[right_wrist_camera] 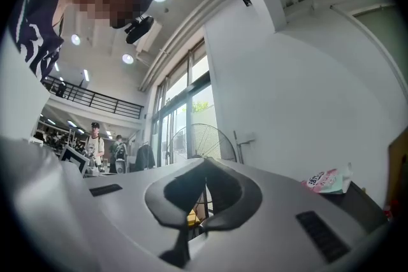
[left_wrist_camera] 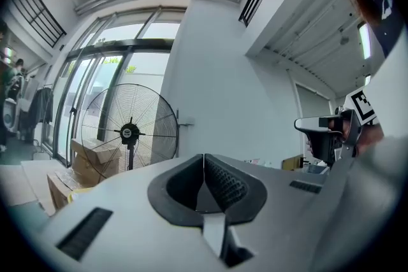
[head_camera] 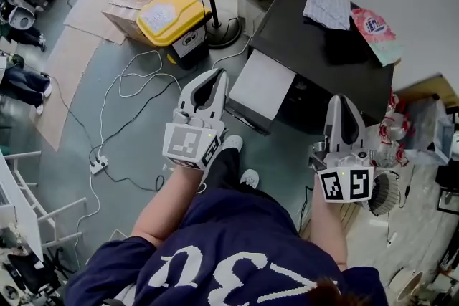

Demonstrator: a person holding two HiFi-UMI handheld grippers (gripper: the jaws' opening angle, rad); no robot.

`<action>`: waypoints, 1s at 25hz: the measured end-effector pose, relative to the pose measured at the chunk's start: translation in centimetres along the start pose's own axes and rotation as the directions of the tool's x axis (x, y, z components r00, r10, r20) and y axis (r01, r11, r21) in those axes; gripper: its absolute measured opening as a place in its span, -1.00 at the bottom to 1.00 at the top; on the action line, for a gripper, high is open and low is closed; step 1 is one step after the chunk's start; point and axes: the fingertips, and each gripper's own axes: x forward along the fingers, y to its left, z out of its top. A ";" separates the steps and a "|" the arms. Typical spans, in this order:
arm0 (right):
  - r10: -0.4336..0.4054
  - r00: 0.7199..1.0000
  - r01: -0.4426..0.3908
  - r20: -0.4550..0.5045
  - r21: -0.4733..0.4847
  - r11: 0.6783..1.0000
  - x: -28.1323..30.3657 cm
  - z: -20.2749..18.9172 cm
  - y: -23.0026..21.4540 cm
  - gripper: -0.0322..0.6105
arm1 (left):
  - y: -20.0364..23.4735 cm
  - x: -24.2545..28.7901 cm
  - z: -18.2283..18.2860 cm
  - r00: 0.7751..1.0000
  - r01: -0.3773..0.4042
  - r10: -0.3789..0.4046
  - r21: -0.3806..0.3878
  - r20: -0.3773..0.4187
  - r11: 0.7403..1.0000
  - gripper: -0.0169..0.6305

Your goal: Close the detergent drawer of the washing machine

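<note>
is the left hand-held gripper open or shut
Shut. In the left gripper view the left hand-held gripper has its jaws meeting along one line, with nothing between them.

Dark blue shirt [head_camera: 237, 226] with short sleeves, black trousers [head_camera: 222, 168], white shoes [head_camera: 232, 143].
White left gripper [head_camera: 217, 77] and right gripper [head_camera: 343, 102], black inside, black-and-white square marks at the near end.

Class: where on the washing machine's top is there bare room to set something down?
Bare: the near half of the washing machine top, between the open white drawer and the grey cloth. Crowded: the far edge, where cloth and pink detergent pouch lie.
</note>
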 end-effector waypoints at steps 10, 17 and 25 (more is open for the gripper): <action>-0.132 0.991 0.133 0.036 -0.035 0.991 9.3 -1.1 -1.4 -0.85 | 6.0 10.4 1.0 0.988 0.153 -0.154 0.019 0.033 0.988 -0.88; -0.221 0.975 0.222 0.030 -0.038 0.974 11.7 -2.5 -3.1 -0.85 | 7.2 15.1 0.2 0.969 0.246 -0.246 0.002 0.023 0.969 -0.88; -0.217 0.976 0.216 -0.020 -0.024 0.976 12.7 -4.4 -5.2 -0.85 | 6.7 17.4 -2.1 0.969 0.245 -0.246 -0.029 -0.014 0.969 -0.88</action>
